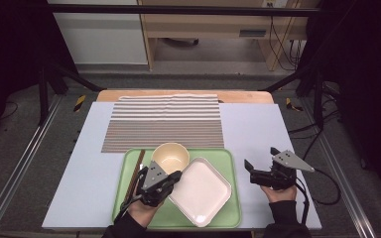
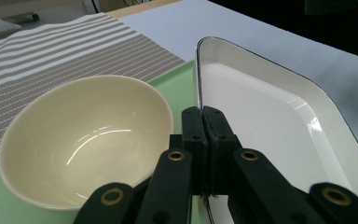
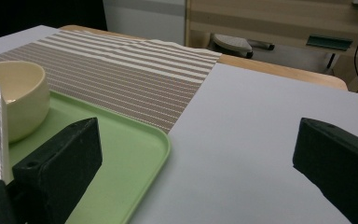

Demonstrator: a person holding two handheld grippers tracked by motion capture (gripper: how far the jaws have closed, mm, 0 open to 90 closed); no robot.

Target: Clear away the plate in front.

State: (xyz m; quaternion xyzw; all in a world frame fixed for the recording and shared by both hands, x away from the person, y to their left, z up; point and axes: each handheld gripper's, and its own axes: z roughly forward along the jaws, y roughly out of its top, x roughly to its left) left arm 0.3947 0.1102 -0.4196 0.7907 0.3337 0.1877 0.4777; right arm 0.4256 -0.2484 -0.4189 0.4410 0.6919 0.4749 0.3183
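A white square plate (image 1: 201,191) lies askew on the right half of a green tray (image 1: 234,210). My left gripper (image 1: 176,176) is shut on the plate's rim at the corner beside a cream bowl (image 1: 170,157). In the left gripper view the closed jaws of that gripper (image 2: 204,117) pinch the thin rim of the plate (image 2: 261,107), with the empty bowl (image 2: 84,135) just to the left. My right gripper (image 1: 261,157) hovers open over the blue-grey table right of the tray. Seen from the right gripper (image 3: 198,135), nothing sits between its jaws.
A brown and white striped placemat (image 1: 163,124) lies behind the tray. Dark brown chopsticks (image 1: 136,171) rest along the tray's left side. The right gripper view has the tray's corner (image 3: 130,149), the bowl (image 3: 14,93) and the placemat (image 3: 121,74).
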